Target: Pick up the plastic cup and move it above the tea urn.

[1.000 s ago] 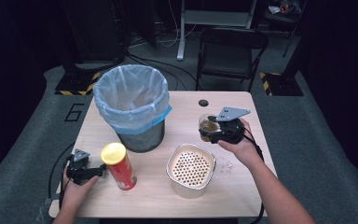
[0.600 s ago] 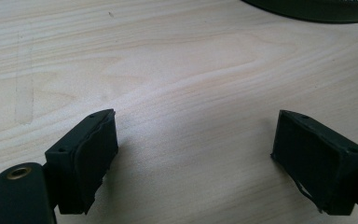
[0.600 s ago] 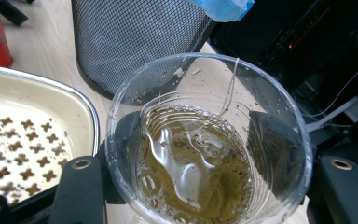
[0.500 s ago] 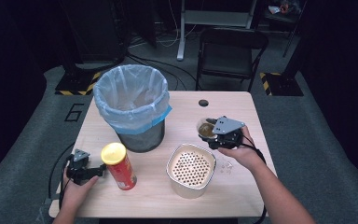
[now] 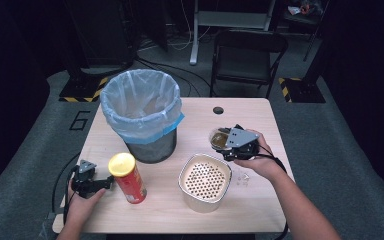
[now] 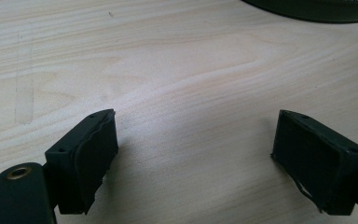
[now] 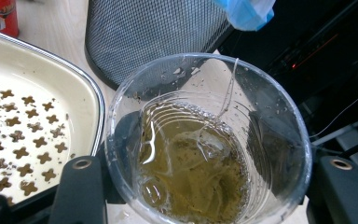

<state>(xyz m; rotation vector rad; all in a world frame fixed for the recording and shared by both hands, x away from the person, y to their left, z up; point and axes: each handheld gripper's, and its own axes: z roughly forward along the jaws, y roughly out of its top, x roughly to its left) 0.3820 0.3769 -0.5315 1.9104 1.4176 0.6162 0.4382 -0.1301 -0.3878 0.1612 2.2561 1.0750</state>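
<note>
My right gripper [image 5: 228, 143] is shut on a clear plastic cup [image 5: 218, 139] holding amber liquid, a little above the table, just right of a cream container with a perforated lid [image 5: 204, 180]. In the right gripper view the cup [image 7: 205, 144] sits between both jaws, and ice floats in the liquid. My left gripper [image 5: 101, 183] rests open on the table at the front left, beside a red chip can with a yellow lid [image 5: 127, 177]. In the left gripper view its jaws [image 6: 196, 158] stand wide apart over bare wood.
A mesh trash bin [image 5: 140, 117] lined with a blue-white bag stands at the back left; its wall [image 7: 154, 32] is close behind the cup. Small clear drops [image 5: 240, 178] lie on the table right of the container. A folding chair [image 5: 245, 55] stands beyond the table.
My right gripper has carried the cup slightly left and nearer, toward the perforated container, tilting a little. The left gripper has stayed put.
</note>
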